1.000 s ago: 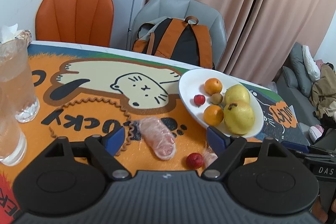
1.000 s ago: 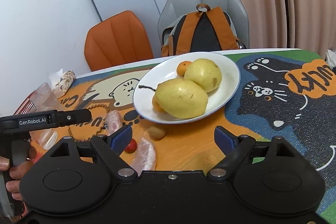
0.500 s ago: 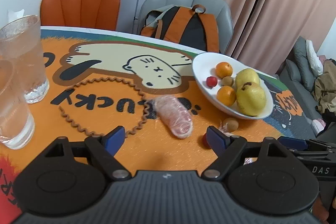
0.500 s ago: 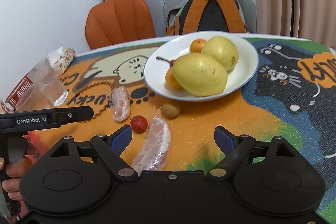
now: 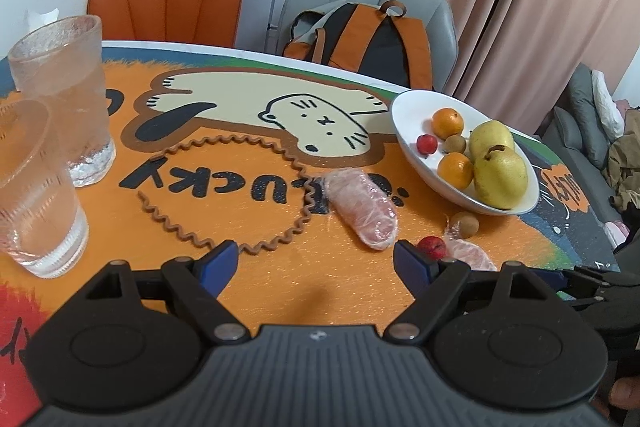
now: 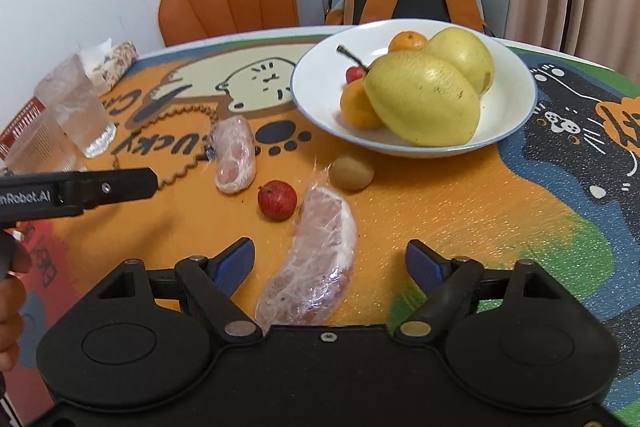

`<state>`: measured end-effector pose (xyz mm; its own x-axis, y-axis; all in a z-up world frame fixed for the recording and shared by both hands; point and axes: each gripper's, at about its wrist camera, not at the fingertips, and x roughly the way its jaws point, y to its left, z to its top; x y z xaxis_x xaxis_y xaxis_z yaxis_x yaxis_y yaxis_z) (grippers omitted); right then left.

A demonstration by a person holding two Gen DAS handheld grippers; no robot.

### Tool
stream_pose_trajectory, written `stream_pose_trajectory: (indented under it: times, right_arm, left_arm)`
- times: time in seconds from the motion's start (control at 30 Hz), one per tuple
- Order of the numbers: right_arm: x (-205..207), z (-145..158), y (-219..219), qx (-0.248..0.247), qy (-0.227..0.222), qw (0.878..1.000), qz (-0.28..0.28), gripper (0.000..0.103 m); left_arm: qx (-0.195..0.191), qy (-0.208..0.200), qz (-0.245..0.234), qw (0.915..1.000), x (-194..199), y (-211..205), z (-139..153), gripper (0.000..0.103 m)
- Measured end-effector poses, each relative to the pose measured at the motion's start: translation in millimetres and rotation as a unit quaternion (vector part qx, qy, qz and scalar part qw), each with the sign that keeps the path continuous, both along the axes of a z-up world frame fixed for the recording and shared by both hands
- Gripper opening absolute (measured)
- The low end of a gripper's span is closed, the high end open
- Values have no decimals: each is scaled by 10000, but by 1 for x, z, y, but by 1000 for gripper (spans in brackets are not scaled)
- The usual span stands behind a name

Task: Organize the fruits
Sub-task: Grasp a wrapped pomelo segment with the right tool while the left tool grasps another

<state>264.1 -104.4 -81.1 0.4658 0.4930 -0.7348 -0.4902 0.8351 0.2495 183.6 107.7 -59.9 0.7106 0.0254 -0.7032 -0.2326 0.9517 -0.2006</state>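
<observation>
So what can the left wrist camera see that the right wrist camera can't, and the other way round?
Only the left wrist view shows the small brown fruit in the plate and the grey sofa.

Only the right wrist view shows the left hand-held gripper from outside, and the patterned tissue pack.

Both show the white plate of yellow pears, the loose red fruit, two plastic-wrapped pieces and the glasses.
</observation>
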Motion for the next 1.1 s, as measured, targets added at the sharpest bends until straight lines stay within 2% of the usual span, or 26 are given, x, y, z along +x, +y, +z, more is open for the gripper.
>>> stream_pose_trajectory:
  times: [0.07,0.17,0.2,0.23,0.7,0.87,1.1]
  right_arm:
    - [-2,-2,4,-133,-78,9999,37,74]
    - [-5,-2,7,-394,-249,9989,105,63]
    - [-4,-1,6,-431,-255,9987,112,55]
    - [-4,0,4,-441,-262,9986,108,40]
    - [5,-3,-34,-195,-177,9995,-185,35]
    - [6,0,-47,-98,-201,9995,-203,29]
    - [14,-3,-67,-111,-216,9988,-424,29]
  left_arm:
    - [-21,17,27,10000,0,2,-2,83]
    - [-35,49,33,10000,2,3,-4,83]
    - [-41,53,27,10000,3,2,-5,83]
    - [-47,54,17,10000,4,2,-5,83]
    - [-10,3,-109,9999,27,-13,-10,83]
    - [20,-15,-71,10000,41,-15,-10,83]
    - [35,75,-75,9999,58,-21,-20,83]
